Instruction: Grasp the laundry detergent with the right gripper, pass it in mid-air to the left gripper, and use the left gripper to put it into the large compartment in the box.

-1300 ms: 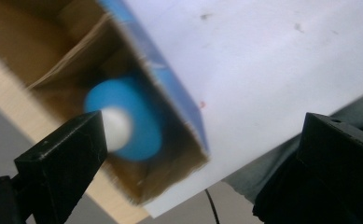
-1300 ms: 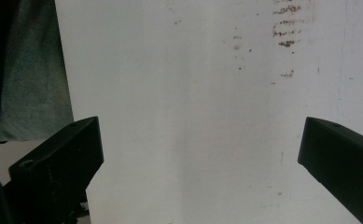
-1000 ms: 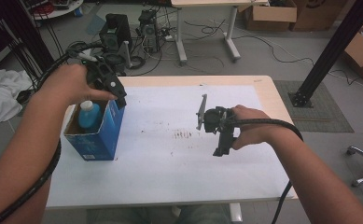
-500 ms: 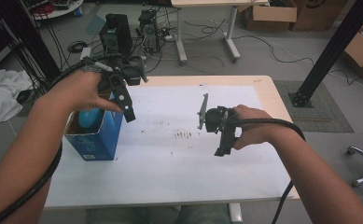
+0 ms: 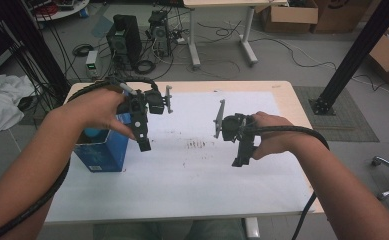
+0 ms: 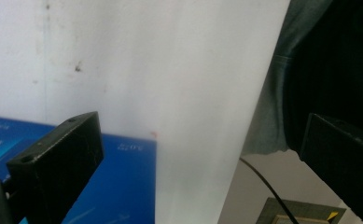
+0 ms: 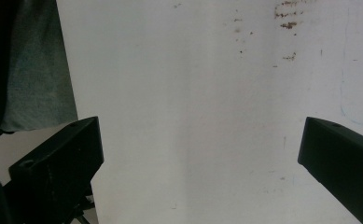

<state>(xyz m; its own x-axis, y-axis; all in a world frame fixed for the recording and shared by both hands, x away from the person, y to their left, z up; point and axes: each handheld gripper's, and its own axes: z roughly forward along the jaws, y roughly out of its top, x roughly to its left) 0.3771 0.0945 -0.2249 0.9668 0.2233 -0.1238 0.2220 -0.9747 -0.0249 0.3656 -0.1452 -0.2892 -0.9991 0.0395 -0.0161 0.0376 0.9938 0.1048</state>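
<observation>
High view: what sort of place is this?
Likely a robotics lab or workshop: black desktop computer towers on the floor amid loose cables, brown cardboard boxes along the wall, and a white-topped wooden work table.

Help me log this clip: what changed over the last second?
The left gripper rose from the blue box and moved right, jaws open and empty. The bottle stays in the box; the right gripper kept its place, open.
</observation>
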